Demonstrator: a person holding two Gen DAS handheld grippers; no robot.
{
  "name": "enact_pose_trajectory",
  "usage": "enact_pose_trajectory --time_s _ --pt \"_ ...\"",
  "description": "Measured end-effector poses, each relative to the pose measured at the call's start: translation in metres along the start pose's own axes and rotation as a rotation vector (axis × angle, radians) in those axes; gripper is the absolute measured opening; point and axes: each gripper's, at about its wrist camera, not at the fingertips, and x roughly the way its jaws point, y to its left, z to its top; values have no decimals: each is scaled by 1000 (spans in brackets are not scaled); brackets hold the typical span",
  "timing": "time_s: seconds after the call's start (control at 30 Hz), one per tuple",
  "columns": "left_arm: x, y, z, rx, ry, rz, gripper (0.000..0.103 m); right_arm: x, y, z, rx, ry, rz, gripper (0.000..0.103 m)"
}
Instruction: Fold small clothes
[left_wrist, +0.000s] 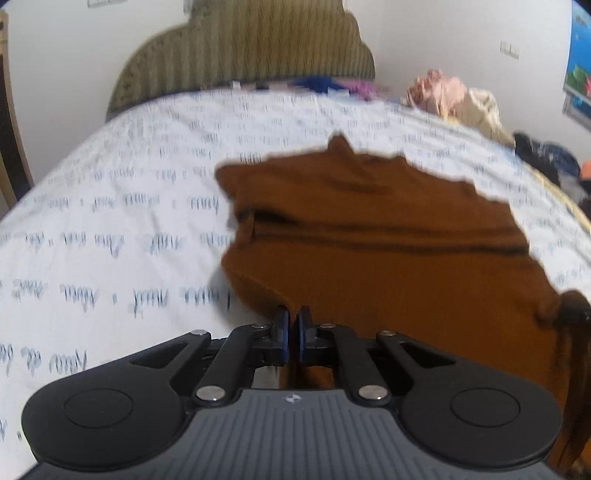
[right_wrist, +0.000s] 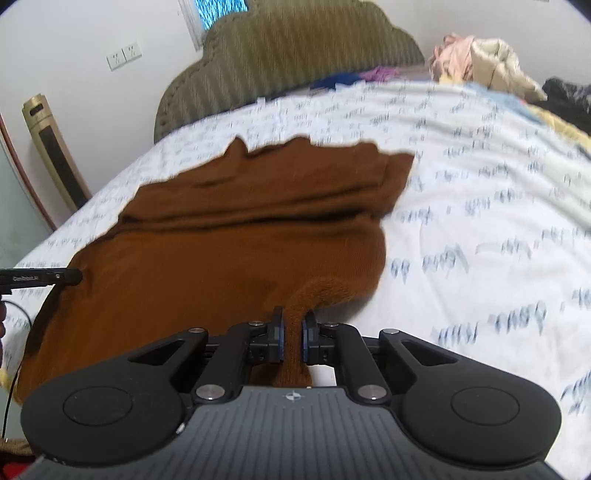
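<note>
Fingers: left gripper (left_wrist: 294, 325) has its two pads nearly together, pinched on the near edge of the brown garment (left_wrist: 369, 240); right gripper (right_wrist: 293, 328) is clamped on a bunched tube of the same cloth, likely a cuff or hem corner.

Bed (left_wrist: 110, 221): white sheet with grey script print, green ribbed headboard (left_wrist: 243, 48) at the far end. Pile of loose clothes (left_wrist: 450, 96) sits at the far right corner, well apart from the work.

Garment: spread mid-bed, knit, already creased across with one horizontal fold line showing. Near edge lifted off the sheet at both grip points; far edge lies flat. Frames are blurred, so both hands look to be moving.

Step, my read: mid-fold, both near corners held, about to carry the near edge over toward the far edge. Next move calls for lifting both grips together, keeping the edge taut and level, laying it down lined up with the far hem, then letting go.
</note>
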Motion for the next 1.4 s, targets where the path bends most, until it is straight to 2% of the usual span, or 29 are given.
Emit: enact_pose_trajectory --time_s 0.1,0.2,0.27,0.3,0.37,0.4,0.47,0.5,0.57,0.6,0.67,0.7,0.8,0.97,1.13,1.2,1.23,1.27,1.3,1.33,1.37,1.4 --pt "3 -3 15 7 -70 72 3 6 -5 15 -12 -40 -37 11" --pt "17 1 24 -9 -70 127 3 18 -15 27 2 -60 -77 11" --pt "25 4 25 -5 -39 155 3 29 -21 31 12 -56 -96 11" --pt "26 6 24 -9 -19 141 3 33 -23 32 22 -45 -97 11" --pt "20 14 17 -45 -4 48 5 37 -27 30 59 -22 -76 13" --pt "17 18 14 -58 7 17 5 37 -30 27 74 -14 -63 16" --pt "10 26 3 -73 31 -21 7 33 -34 22 91 4 -41 43" --pt "7 30 -3 -82 44 -29 8 29 -35 18 92 5 -26 48" --pt "0 38 -15 -99 67 -50 15 24 -32 11 87 14 -31 72" --pt "-2 43 -21 -110 77 -69 28 19 -32 7 78 16 -39 74" --pt "-11 52 -36 -137 79 -111 71 9 -33 -2 76 34 -32 74" --pt "-15 55 -43 -144 72 -123 76 7 -34 -6 90 47 -13 74" --pt "-25 57 -59 -131 101 -159 76 -5 -41 -18 134 95 61 74" --pt "-37 50 -82 -134 140 -273 78 -22 -34 -39 83 165 157 74" --pt "-45 26 -94 -65 173 -381 78 -27 0 -54 -71 197 166 75" --pt "-47 18 -98 -35 185 -397 77 -28 13 -58 -111 200 173 71" --pt "-47 16 -99 -30 194 -408 73 -28 17 -59 -125 198 170 66" --pt "-47 15 -99 -35 199 -417 52 -29 20 -61 -138 194 161 57" --pt "-47 15 -98 -46 211 -417 39 -30 22 -61 -141 190 154 49" --pt "-45 17 -97 -65 225 -409 21 -30 20 -59 -123 192 159 32" --pt "-43 20 -95 -92 236 -408 13 -29 16 -56 -89 196 176 20" --pt "-42 22 -93 -109 233 -420 12 -29 12 -55 -57 194 193 20"
